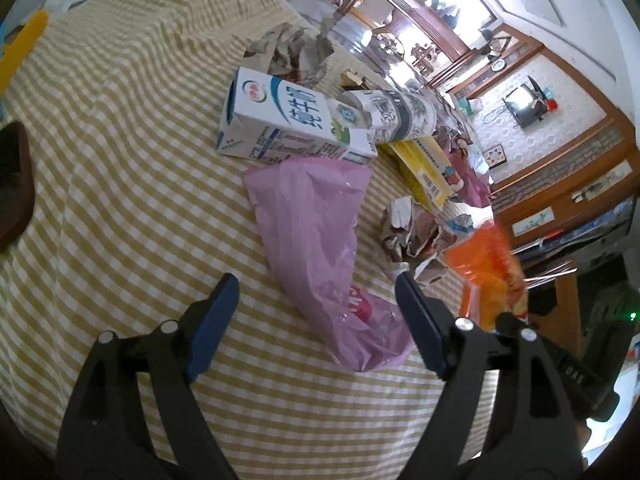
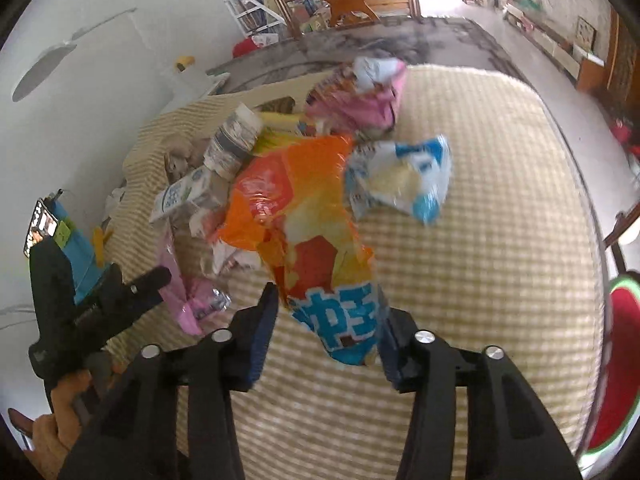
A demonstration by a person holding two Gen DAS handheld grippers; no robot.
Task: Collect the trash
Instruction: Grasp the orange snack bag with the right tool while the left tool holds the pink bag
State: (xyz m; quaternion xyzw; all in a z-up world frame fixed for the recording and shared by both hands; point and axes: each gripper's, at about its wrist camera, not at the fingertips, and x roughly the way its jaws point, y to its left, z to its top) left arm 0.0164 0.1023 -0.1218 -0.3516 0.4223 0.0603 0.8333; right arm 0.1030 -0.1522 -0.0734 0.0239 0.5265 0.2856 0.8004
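A pink plastic bag (image 1: pixel 316 248) lies flat on the checked tablecloth (image 1: pixel 120 160), its near end between my open left gripper (image 1: pixel 316 284) fingers, untouched. Behind it lie a white milk carton (image 1: pixel 288 120), a patterned cup (image 1: pixel 392 112), crumpled brown paper (image 1: pixel 292 48) and a yellow wrapper (image 1: pixel 424 164). My right gripper (image 2: pixel 326 312) has its jaws wide apart around the lower end of an orange snack bag (image 2: pixel 296 216), which hangs lifted above the table; whether a pad touches it is unclear. The orange bag also shows in the left wrist view (image 1: pixel 488 276).
A blue-and-white wrapper (image 2: pixel 404 176) and a pink wrapper (image 2: pixel 360 96) lie behind the orange bag. The left hand-held gripper (image 2: pixel 92 304) shows at the right view's left edge. A red watermelon-patterned mat (image 2: pixel 616 360) is at the right. A dark brown object (image 1: pixel 12 184) sits at the left table edge.
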